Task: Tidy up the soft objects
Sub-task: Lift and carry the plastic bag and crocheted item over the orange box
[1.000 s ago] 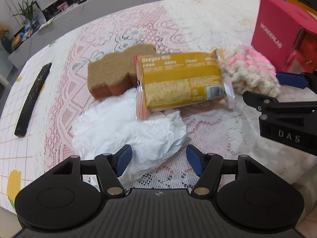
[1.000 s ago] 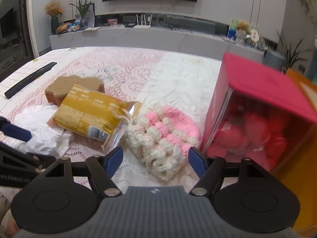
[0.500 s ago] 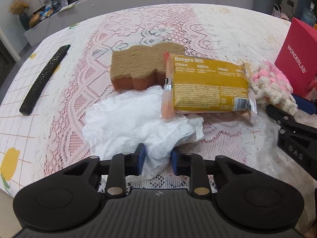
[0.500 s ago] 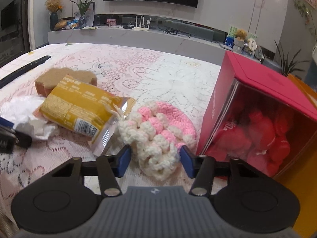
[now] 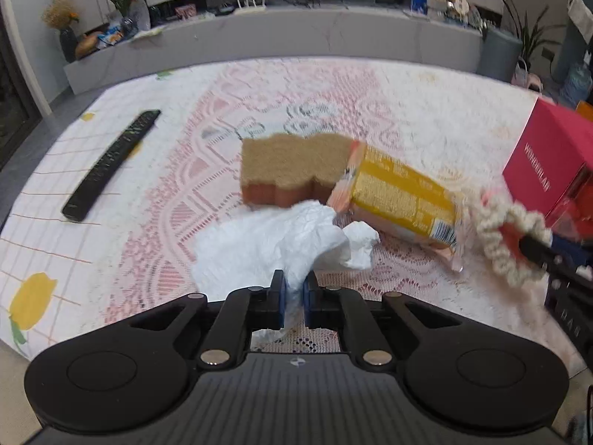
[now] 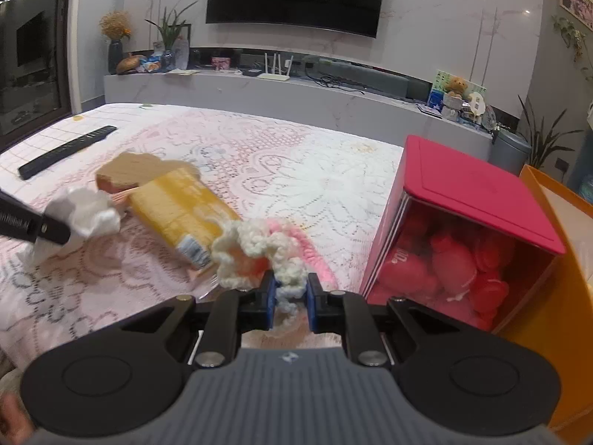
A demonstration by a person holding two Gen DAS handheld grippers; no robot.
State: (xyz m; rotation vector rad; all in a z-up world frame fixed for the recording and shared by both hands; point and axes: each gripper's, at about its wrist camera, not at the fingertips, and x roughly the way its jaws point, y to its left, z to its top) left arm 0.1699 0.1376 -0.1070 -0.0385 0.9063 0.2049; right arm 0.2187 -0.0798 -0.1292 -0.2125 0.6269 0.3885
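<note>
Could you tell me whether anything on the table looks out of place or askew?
The yellow snack packet lies askew, one end propped on the brown sponge. A hard black remote sits apart among the soft things.

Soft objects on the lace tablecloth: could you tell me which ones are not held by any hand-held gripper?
The brown wavy-edged sponge and the yellow plastic snack packet; the white tissue and crocheted yarn piece are both clamped.

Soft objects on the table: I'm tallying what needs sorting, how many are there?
4. The white tissue sits in the left gripper jaws, the crocheted piece in the right gripper jaws; the sponge and yellow packet lie between. Others may be hidden.
</note>
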